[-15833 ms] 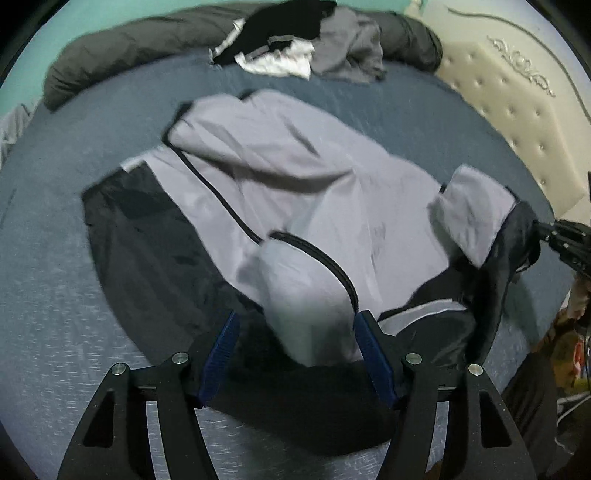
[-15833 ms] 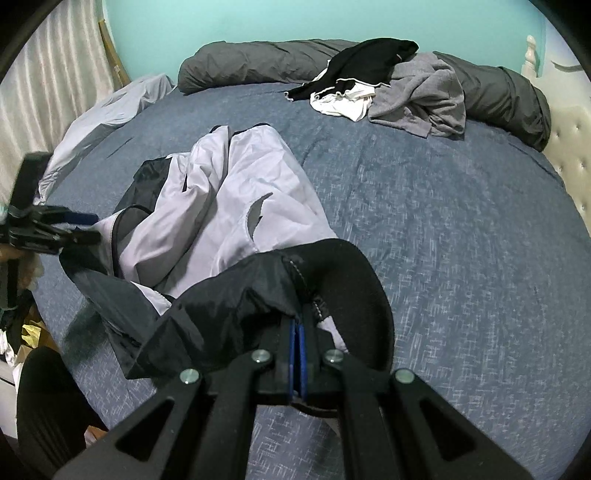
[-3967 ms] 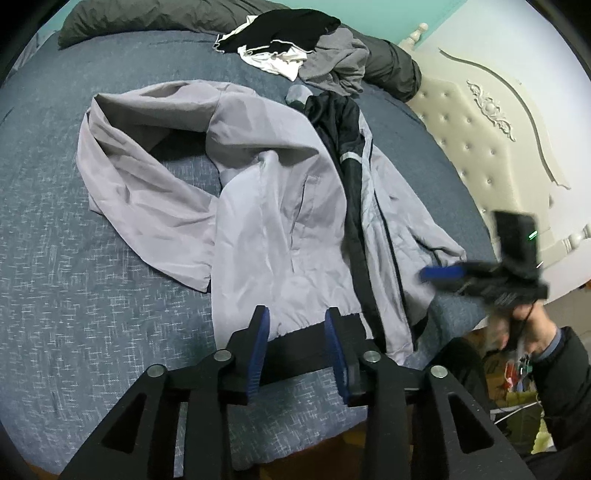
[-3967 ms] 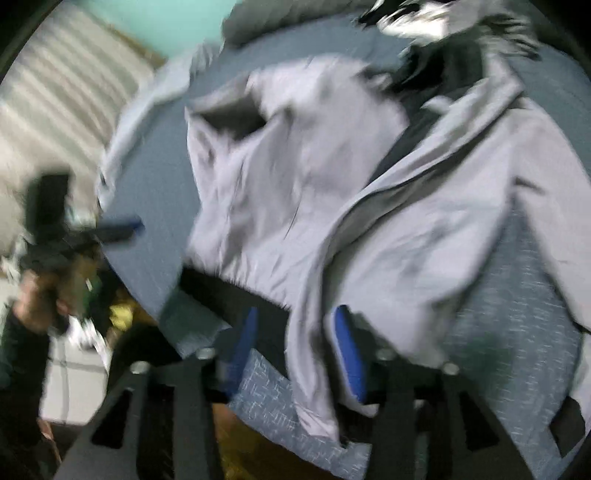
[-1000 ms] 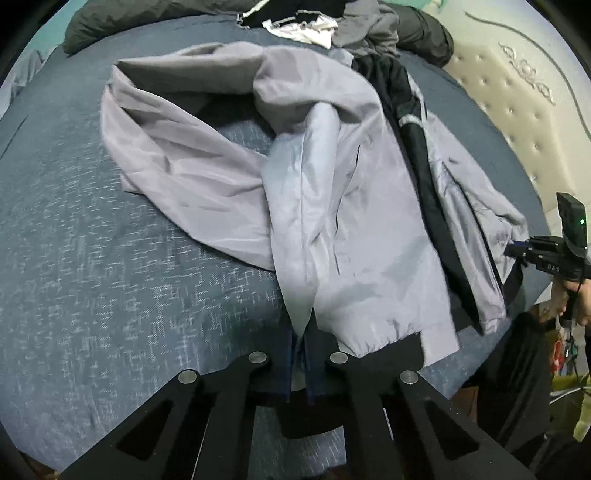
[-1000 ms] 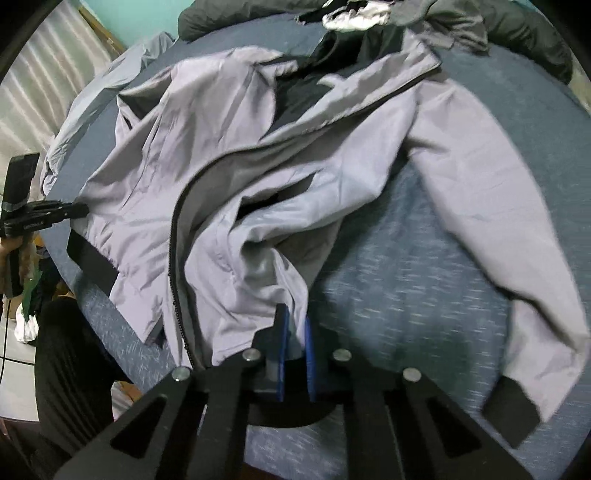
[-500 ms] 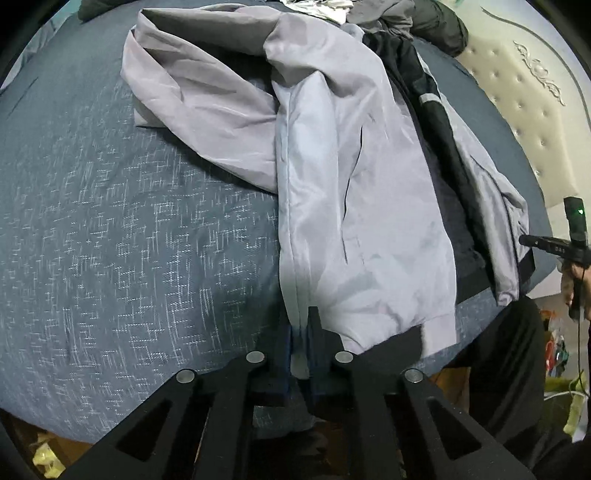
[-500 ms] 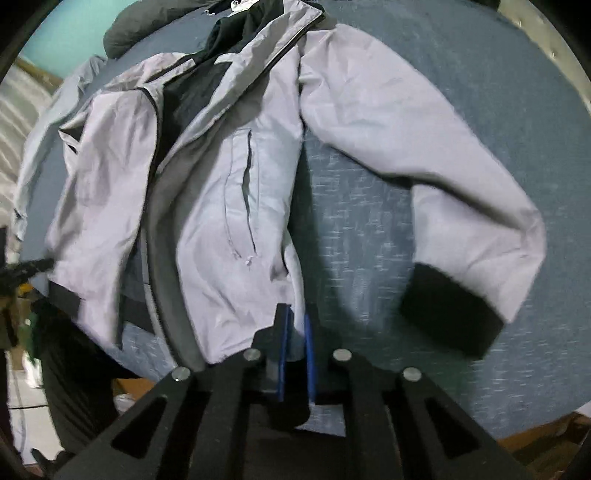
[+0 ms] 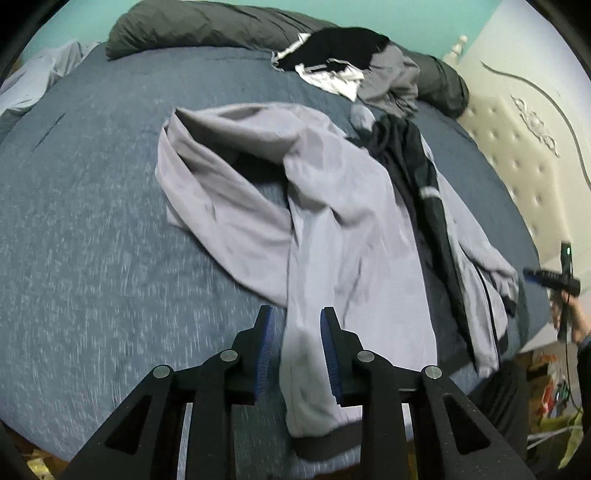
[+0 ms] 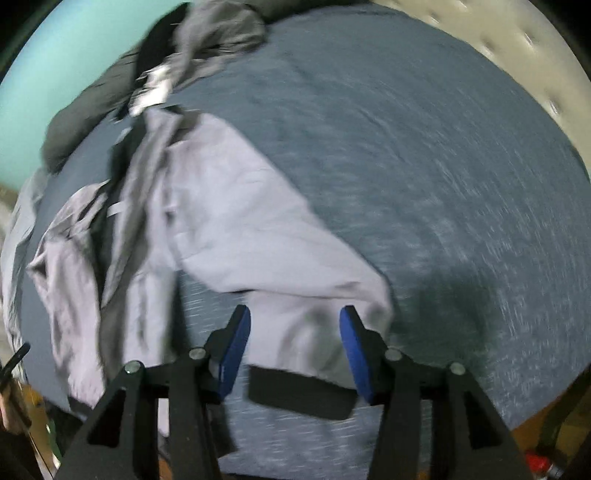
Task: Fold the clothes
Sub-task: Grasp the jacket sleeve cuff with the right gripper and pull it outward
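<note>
A light grey jacket point(image 9: 332, 229) with black lining and black hem band lies spread on the blue-grey bed point(image 9: 92, 221), front open. In the left wrist view my left gripper point(image 9: 295, 339) is open, its blue pads on either side of the jacket's near left hem corner. In the right wrist view the same jacket point(image 10: 207, 206) shows its right sleeve stretched toward me, ending in a black cuff point(image 10: 299, 391). My right gripper point(image 10: 291, 343) is open wide just above that sleeve end. The right gripper point(image 9: 550, 280) also appears at the far right of the left wrist view, held in a hand.
A pile of black, white and grey clothes point(image 9: 347, 74) and a dark rolled duvet point(image 9: 207, 26) lie at the bed's far side. A cream tufted headboard point(image 9: 524, 147) stands on the right. The bed edge runs just below both grippers.
Both grippers were shut on the jacket's hem half a second ago; both have opened and let it go. The jacket now rests on the bed, and the right view has swung toward the sleeve.
</note>
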A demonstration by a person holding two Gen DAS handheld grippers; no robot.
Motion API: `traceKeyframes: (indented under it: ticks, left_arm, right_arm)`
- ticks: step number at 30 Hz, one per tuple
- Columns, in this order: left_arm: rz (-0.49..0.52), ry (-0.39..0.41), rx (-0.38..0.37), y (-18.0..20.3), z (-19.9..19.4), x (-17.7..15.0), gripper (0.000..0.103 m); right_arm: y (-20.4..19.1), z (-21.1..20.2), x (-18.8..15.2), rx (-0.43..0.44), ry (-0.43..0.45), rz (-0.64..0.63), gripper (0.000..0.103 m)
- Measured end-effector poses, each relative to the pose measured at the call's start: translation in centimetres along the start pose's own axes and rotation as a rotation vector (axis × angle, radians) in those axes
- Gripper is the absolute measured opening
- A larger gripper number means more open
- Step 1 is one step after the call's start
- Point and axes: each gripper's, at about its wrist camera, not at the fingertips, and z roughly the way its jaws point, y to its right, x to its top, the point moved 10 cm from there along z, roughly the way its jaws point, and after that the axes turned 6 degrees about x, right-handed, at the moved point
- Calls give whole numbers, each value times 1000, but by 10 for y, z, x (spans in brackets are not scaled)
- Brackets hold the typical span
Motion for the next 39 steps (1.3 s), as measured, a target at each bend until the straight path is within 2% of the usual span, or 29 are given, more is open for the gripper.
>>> traceKeyframes:
  ticks: [5,8,10,11,13,14,18,22,25,27,29,30,31,33,34,36,37,39]
  left_arm:
    - [-21,-1,-6,0,13,9,28]
    - [-32,-4,-10,1,20,14,28]
    - [-39,-6,-13,1,25,17,28]
    - [-42,-7,-15,1,28,19,28]
    - [-45,-8,-16,2,31,21,28]
    - [-42,-9,-16,3,32,21,29]
    - [-35,-7,-13,5,31,21,29]
    - [-40,5,-11,3,26,23,28]
    - [-40,8,-9,1,24,22,29]
    - [-47,7,-8,0,24,20,29]
    - [-55,5,-11,-1,24,19,29]
    - [-56,3,-12,-2,24,18,29]
    - [-55,1,-11,-2,24,17,29]
    - [-44,-4,-5,-3,24,15,29]
    - [-41,-5,-2,-3,23,15,29]
    - [-44,-4,1,-6,23,16,29]
    - [-47,-3,2,-7,23,16,29]
    - [-57,-5,1,-9,25,17,29]
  right_arm:
    - [39,15,-3,-15,4,110,55]
    - [48,24,-8,-29,-28,97,55]
    - [45,32,-13,-2,-47,64,53]
    - [41,34,-14,0,-52,41,35]
    - [37,32,-12,-36,-39,-17,16]
    - [36,28,-9,-59,-27,-43,11]
    - [31,-15,25,-89,101,-105,5]
    - [27,-77,70,-211,242,-216,5]
    - [19,-102,84,-249,277,-293,5]
    - [17,-88,76,-247,223,-321,5]
    - [20,-57,57,-209,117,-316,7]
    - [24,-31,38,-163,23,-286,7]
    - [29,-20,27,-154,-15,-271,8]
    - [40,-8,14,-176,-22,-259,11]
    - [47,-10,15,-175,1,-233,15]
    - [64,-20,19,-178,57,-170,31]
    - [76,-31,23,-172,101,-120,46]
    - [92,-47,30,-151,166,-44,49]
